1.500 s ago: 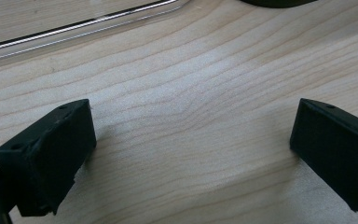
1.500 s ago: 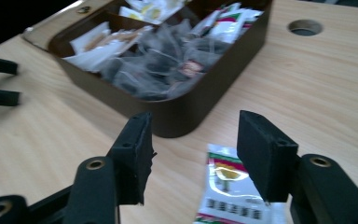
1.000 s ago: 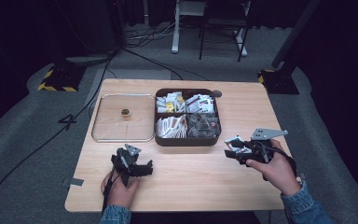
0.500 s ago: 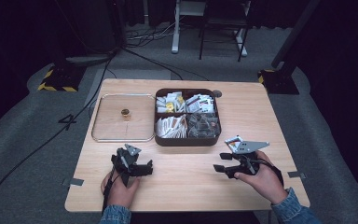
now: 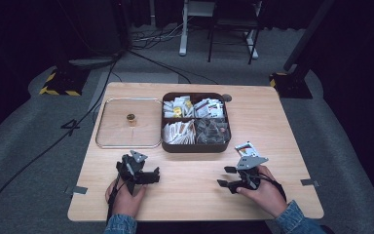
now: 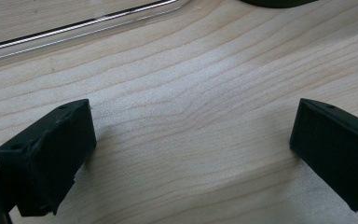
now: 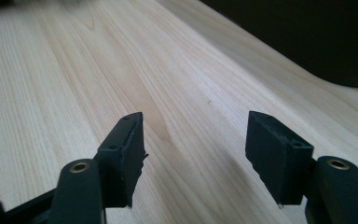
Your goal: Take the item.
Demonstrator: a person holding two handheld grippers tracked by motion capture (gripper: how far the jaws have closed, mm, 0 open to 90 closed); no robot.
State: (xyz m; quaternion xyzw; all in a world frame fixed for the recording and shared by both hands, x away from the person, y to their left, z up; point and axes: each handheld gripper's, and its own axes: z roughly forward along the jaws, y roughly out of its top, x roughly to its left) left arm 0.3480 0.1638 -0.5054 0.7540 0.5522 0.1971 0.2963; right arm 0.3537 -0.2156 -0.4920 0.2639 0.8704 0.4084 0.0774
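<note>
A: High view first. Where are the two grippers?

B: Both sit low over the near part of the wooden table (image 5: 195, 195). The left gripper (image 5: 143, 176) is at the near left, held in the left hand (image 5: 125, 197), just near of the clear lid. The right gripper (image 5: 228, 176) is at the near right, in the right hand (image 5: 265, 192), with its grey three-cornered plate on top, and its jaws point toward the left.

A: And the jaws?

B: In the left gripper view the left one's jaws stand wide apart with only bare wood grain between them. In the right gripper view the right one's jaws are moderately parted; they have just been opening, and nothing lies between them either, just table.

A: What is nearest to them?

B: The dark brown divided box (image 5: 196, 146) stands at the middle of the table, far of both grippers and apart from them. Its compartments hold small packets: white and yellow ones in the far compartments, white ones at the near left, greyish ones at the near right. Its dark wall shows at the upper right of the right gripper view (image 7: 335, 46).

A: Anything beside it?

B: The clear lid (image 5: 126, 141) lies flat just left of the box, its small knob (image 5: 131, 117) upright. Its rim shows at the far edge of the left gripper view (image 6: 74, 25).
</note>
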